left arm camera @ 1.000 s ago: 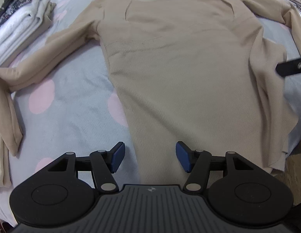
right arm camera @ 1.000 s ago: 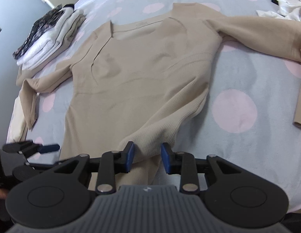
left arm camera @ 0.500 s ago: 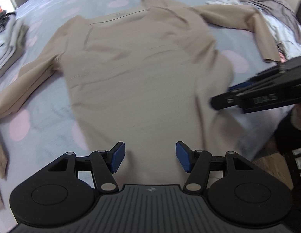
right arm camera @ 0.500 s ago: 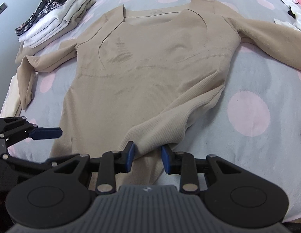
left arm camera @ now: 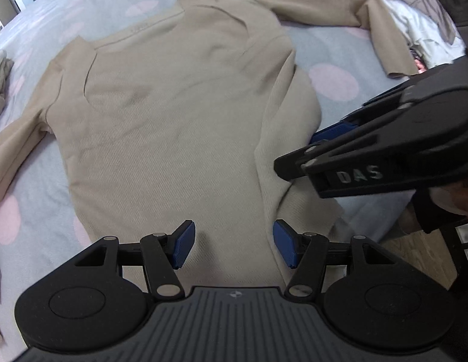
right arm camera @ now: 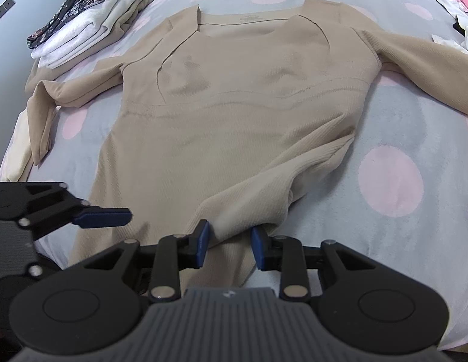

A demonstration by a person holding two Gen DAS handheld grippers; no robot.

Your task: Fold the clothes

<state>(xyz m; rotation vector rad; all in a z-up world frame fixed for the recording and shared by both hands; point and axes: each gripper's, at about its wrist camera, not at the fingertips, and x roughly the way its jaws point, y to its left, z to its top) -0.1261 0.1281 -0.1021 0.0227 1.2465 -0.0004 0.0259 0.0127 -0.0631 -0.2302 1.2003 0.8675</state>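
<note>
A beige long-sleeved garment (left arm camera: 173,114) lies face up on a grey bedcover with pink dots (right arm camera: 390,181), sleeves spread to both sides. My left gripper (left arm camera: 232,238) hovers open over the garment's lower part near the bed's front edge, with nothing pinched between its blue pads. My right gripper (right arm camera: 229,235) is shut on a raised fold of the garment's right side (right arm camera: 264,199), and the cloth bunches between its pads. In the left wrist view the right gripper (left arm camera: 327,134) reaches in from the right. The right wrist view shows the left gripper (right arm camera: 101,217) low at the left.
A stack of folded clothes (right arm camera: 92,18) sits at the bed's back left corner. Loose unfolded clothes (left arm camera: 415,15) are piled at the back right. Wooden floor (left arm camera: 415,250) shows past the bed's front right edge. Another pale cloth (right arm camera: 14,150) hangs at the left edge.
My left gripper has slid to the right along the garment's lower part, staying open, and now sits close to the right gripper. The right gripper keeps its hold on the fold.
</note>
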